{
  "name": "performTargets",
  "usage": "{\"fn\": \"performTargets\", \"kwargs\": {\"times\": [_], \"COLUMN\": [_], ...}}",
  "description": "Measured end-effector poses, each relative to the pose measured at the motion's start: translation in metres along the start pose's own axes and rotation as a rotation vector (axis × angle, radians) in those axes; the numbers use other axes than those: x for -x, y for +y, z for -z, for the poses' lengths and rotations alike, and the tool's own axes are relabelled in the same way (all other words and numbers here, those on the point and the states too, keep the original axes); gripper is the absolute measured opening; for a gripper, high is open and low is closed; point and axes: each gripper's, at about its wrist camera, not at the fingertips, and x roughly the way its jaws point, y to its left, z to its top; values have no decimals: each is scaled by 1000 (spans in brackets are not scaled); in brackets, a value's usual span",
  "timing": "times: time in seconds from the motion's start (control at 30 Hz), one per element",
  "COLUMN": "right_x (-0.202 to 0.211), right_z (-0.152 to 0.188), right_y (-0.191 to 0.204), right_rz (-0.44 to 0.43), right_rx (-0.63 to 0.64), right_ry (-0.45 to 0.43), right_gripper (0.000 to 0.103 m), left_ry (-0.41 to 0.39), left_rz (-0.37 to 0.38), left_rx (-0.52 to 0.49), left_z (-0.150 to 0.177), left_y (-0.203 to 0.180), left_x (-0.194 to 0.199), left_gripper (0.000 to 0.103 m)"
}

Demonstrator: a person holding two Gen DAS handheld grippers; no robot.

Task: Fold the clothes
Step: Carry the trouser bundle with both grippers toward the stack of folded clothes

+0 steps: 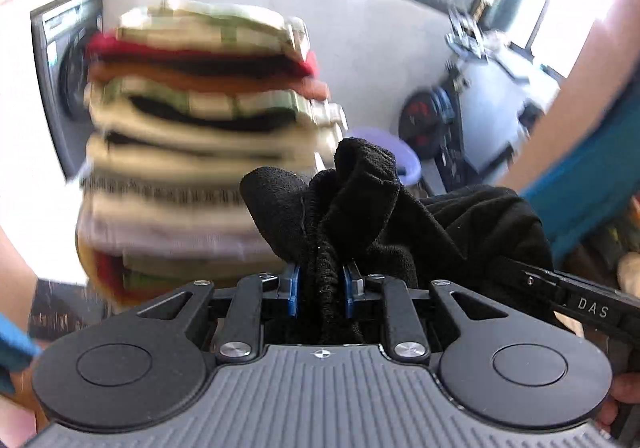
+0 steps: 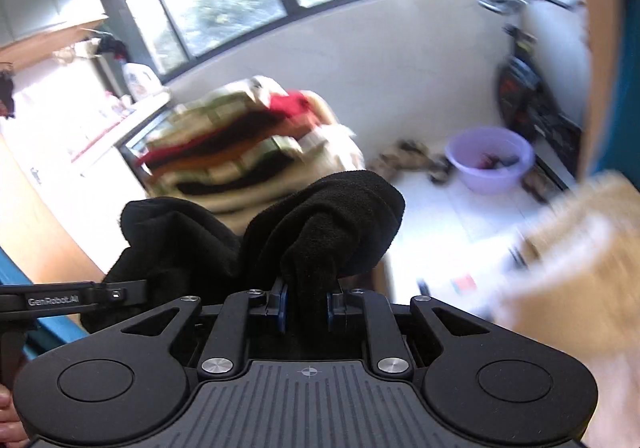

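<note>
At the far left of my left wrist view stands a washing machine [image 1: 64,60], and just to the right of it a tall stack of folded clothes [image 1: 200,144], blurred, with cream, green, red, orange and black layers. In front of the stack my left gripper [image 1: 320,288] is pinched tight on a black garment [image 1: 352,200]; the fleecy cloth is bunched between the blue pads [image 1: 294,290] and stands up in folds above them. Behind it peeks the rim of a lilac basin [image 1: 404,160], and right of that my other gripper's black finger [image 1: 576,296] enters at the edge, below my teal sleeve [image 1: 592,184].

In the right wrist view the left tool's finger [image 2: 80,294] comes in at the left edge, against the same black garment [image 2: 180,244]. The stack [image 2: 248,144] sits behind it. My right gripper [image 2: 306,304] is clamped on another bunch of that cloth, held up off the surface. Further right, the lilac basin [image 2: 490,160] rests on the white floor [image 2: 432,208], and a blurred tan cardboard box [image 2: 576,248] fills the right edge.
</note>
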Motion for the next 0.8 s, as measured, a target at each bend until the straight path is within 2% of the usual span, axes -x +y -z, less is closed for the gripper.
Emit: {"fn": "performTargets", "kwargs": {"times": [0.1, 0.17, 0.37, 0.5, 0.57, 0.63, 0.73, 0.8], "right_x": [-48, -77, -159, -216, -246, -278, -325, -356], "right_z": [-70, -120, -241, -294, -318, -337, -353, -360], "right_y": [15, 27, 76, 112, 128, 136, 143, 147], "right_rz": [-46, -87, -161, -149, -141, -143, -107, -79], "right_rx": [77, 84, 86, 116, 114, 53, 11, -4], "right_ry": [-34, -58, -114, -127, -127, -113, -88, -70], "right_gripper": [15, 15, 15, 15, 15, 15, 15, 16], "left_ry": [-56, -93, -194, -211, -183, -151, -96, -63], "left_rz": [-2, 3, -1, 13, 23, 34, 59, 58], "left_rx": [51, 86, 79, 39, 44, 53, 73, 87], "left_z": [-59, -102, -214, -275, -301, -323, -350, -357], "left_y": [29, 53, 123, 169, 191, 211, 241, 256], "left_x": [-14, -22, -49, -78, -99, -121, -154, -178], "left_gripper": [21, 21, 21, 21, 21, 21, 21, 21]}}
